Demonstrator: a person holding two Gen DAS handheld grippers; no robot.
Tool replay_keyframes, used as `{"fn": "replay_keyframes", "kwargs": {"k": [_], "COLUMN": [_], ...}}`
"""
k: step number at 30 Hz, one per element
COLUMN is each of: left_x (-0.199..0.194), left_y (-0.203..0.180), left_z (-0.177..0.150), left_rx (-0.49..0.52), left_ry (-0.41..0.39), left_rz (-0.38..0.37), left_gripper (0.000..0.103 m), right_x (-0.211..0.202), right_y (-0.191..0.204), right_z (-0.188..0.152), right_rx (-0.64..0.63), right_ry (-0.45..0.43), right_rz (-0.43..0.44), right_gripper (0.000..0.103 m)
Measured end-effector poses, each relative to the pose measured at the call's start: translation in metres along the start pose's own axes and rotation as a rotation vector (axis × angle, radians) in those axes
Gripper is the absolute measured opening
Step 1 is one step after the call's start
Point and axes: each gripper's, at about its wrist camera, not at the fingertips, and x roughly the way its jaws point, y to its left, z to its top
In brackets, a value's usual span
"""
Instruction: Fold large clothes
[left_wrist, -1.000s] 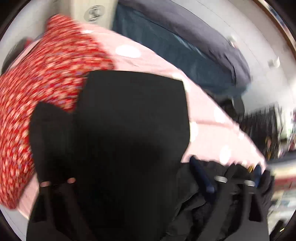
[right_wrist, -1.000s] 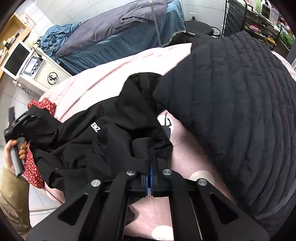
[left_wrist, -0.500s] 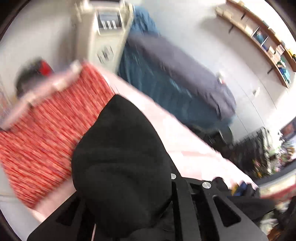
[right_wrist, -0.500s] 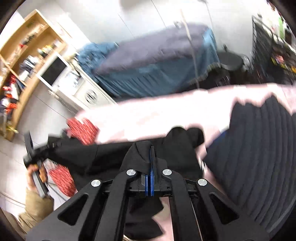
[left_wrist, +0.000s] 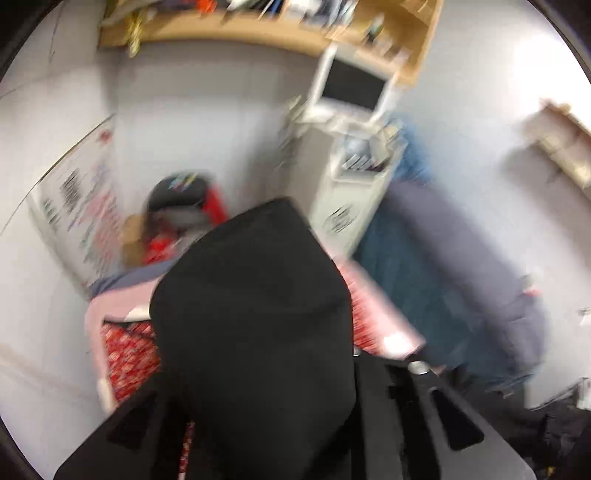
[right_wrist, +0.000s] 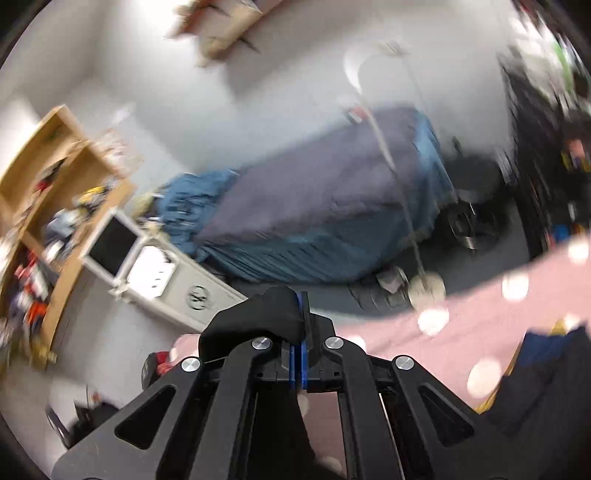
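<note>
A bunched fold of the black garment (left_wrist: 240, 369) covers my left gripper (left_wrist: 280, 314) and hides both fingers. It rides up with the gripper, whose jaws are opening with the cloth over and between them. In the right wrist view another part of the black garment (right_wrist: 255, 321) drapes over the left finger of my right gripper (right_wrist: 300, 306). The blue pads stand almost together on the cloth, and these jaws are starting to open. Both grippers are raised above the pink dotted bed (right_wrist: 480, 325).
A red floral garment (left_wrist: 129, 350) lies on the pink bed below my left gripper. Dark quilted clothing (right_wrist: 546, 406) sits at the bed's right. Beyond are a blue-covered bed (right_wrist: 332, 206), a white cabinet with a monitor (right_wrist: 155, 266), wooden shelves (right_wrist: 48, 177) and a black rack (right_wrist: 546, 147).
Both grippers have risen and swung away from the bed surface, carrying the black garment up. The views now face the room's walls and shelves, heavily blurred.
</note>
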Motion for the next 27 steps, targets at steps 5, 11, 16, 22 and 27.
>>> {"fn": "replay_keyframes", "kwargs": {"k": [5,11,16,22,27], "left_x": [0.063,0.066,0.038,0.007,-0.002], "left_y": [0.011,0.031,0.054,0.072,0.060], "left_z": [-0.044,-0.096,-0.101,-0.116,-0.182], "left_rx": [0.018,-0.091,-0.163,-0.139,0.020], "left_ry": [0.234,0.268,0.194,0.151,0.251], "left_rz": [-0.033,-0.051,-0.057,-0.088,-0.139], "left_gripper": [0.083,0.096,0.096,0.096,0.096], "right_x": [0.080,0.106,0.099,0.099,0.103], "right_y": [-0.065,-0.075,-0.070,-0.075,-0.068], "right_z": [-0.071,-0.163,-0.221,-0.281,-0.332], "right_rx": [0.209,0.045,-0.141,-0.248,-0.395], "right_ry": [0.263,0.471,0.535,0.595,0.637], "right_rz": [-0.097,-0.157,-0.155,-0.139,-0.130], "right_gripper": [0.076,0.076,0.076,0.076,0.076]}}
